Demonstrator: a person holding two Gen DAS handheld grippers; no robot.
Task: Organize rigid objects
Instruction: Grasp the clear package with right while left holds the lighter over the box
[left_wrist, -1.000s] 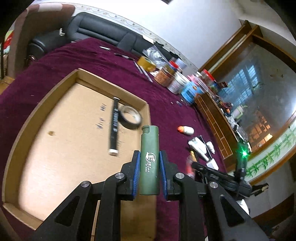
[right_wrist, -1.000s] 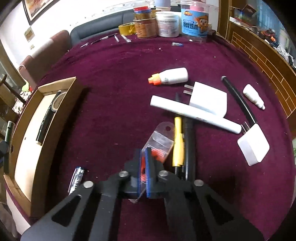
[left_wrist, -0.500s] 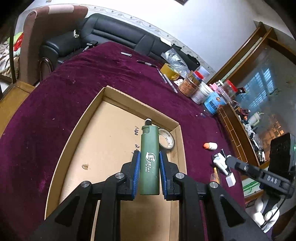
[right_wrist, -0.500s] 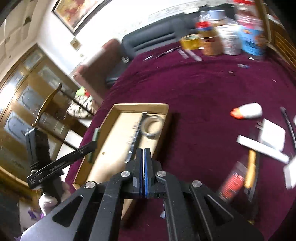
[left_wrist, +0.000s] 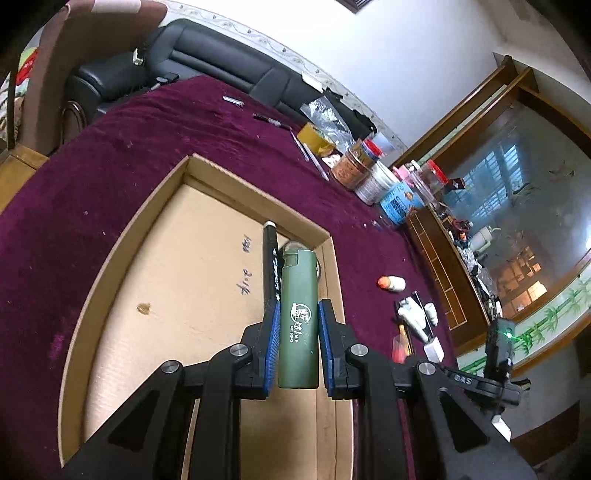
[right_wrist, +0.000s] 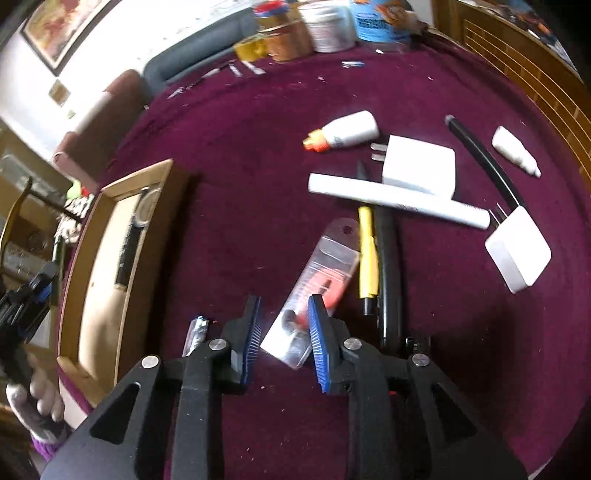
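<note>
Surface: maroon velvet tablecloth (right_wrist: 258, 155), shallow cardboard tray (left_wrist: 207, 173).
Left gripper (left_wrist: 297, 347): I see it clamped on green plastic lighter (left_wrist: 298, 317).
Right gripper (right_wrist: 284, 332): jaws opening around clear plastic blister pack (right_wrist: 317, 280).

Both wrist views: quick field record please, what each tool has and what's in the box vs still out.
left tool: shut on green lighter, above cardboard box
right tool: jaws opening, clear blister pack between them, lying on cloth
in box: black strip, tape roll
still out: glue bottle, white tube, two chargers, yellow pen
surface: maroon cloth
</note>
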